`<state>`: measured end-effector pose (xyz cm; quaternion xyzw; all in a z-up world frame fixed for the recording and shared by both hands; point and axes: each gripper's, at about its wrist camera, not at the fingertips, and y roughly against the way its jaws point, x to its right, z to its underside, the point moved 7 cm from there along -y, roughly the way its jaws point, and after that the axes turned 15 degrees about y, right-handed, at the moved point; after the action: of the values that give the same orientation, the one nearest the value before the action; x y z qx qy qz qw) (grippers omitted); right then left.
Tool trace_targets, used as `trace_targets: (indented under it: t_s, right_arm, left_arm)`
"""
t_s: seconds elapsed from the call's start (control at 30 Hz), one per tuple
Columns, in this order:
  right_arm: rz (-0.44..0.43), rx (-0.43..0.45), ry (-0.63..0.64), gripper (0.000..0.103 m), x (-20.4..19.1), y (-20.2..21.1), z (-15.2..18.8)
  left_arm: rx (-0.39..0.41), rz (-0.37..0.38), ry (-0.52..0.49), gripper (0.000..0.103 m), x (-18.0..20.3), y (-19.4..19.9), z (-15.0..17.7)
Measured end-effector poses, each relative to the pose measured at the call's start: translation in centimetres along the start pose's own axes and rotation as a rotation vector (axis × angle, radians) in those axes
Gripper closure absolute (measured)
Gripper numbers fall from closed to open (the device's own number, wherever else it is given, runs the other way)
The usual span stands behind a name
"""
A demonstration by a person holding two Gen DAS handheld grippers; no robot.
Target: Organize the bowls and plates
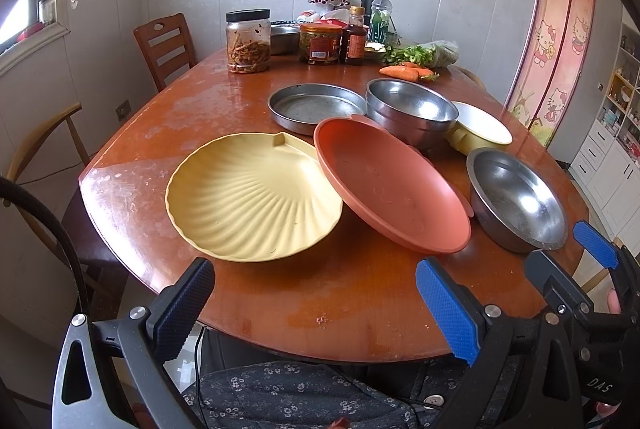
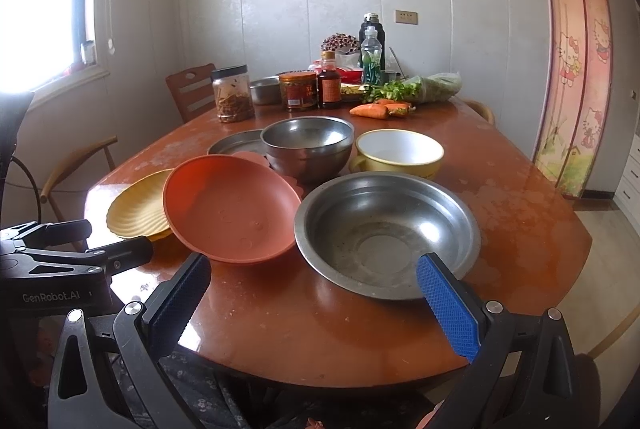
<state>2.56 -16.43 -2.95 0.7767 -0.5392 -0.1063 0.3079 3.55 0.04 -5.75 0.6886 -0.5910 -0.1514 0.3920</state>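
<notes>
A yellow shell-shaped plate [image 1: 252, 197] lies near the table's front edge. An orange plate [image 1: 392, 185] leans tilted, its left rim resting on the yellow plate. A steel bowl [image 2: 386, 233] sits at the front right. Behind are stacked steel bowls [image 1: 412, 111], a flat steel pan [image 1: 314, 105] and a yellow white-lined bowl [image 2: 400, 153]. My left gripper [image 1: 316, 303] is open and empty, short of the yellow plate. My right gripper [image 2: 314, 299] is open and empty, its blue right finger [image 2: 446, 303] in front of the steel bowl's near rim.
Jars [image 1: 248, 41], sauce bottles [image 1: 354, 37], carrots [image 1: 404, 71], greens and another steel basin [image 1: 284, 37] crowd the far end of the brown round table [image 1: 340, 305]. Wooden chairs [image 1: 166, 45] stand at the left. White cabinets are at the right.
</notes>
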Motion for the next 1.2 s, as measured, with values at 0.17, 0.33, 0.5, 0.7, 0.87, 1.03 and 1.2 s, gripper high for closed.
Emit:
trace_targets:
  t_s: [0.17,0.33,0.5,0.7,0.87,1.03,1.2]
  right_arm:
    - [-0.015,0.006,-0.003,0.000,-0.1,0.0,-0.2]
    - [-0.036,0.013,0.016,0.000,-1.2,-0.2,-0.6]
    - [-0.086,0.015,0.004,0.000,-2.0,-0.4,-0.9]
    - [-0.179,0.009,0.042,0.000,-4.6,-0.6,-1.8]
    - [-0.278,-0.022,0.076,0.000,-7.8,-1.4,-2.5]
    - [-0.382,-0.070,0.088,0.000,-11.3,-3.0,-2.9]
    - [-0.494,-0.146,0.047,0.000,-14.0,-4.6,-3.0]
  left_arm:
    - [-0.001,-0.004,0.001,0.002,-0.2,-0.2,-0.1]
    - [-0.002,-0.007,0.012,0.002,-0.8,-0.4,-0.3]
    - [0.003,-0.009,0.026,0.002,-1.6,-0.2,-0.6]
    - [0.037,-0.043,0.094,0.002,-4.7,0.2,-2.1]
    - [0.046,-0.089,0.139,0.002,-7.7,0.1,-3.1]
    - [0.057,-0.145,0.157,0.002,-10.7,-0.3,-4.3]
    - [0.048,-0.145,0.142,0.002,-12.1,-1.2,-5.6]
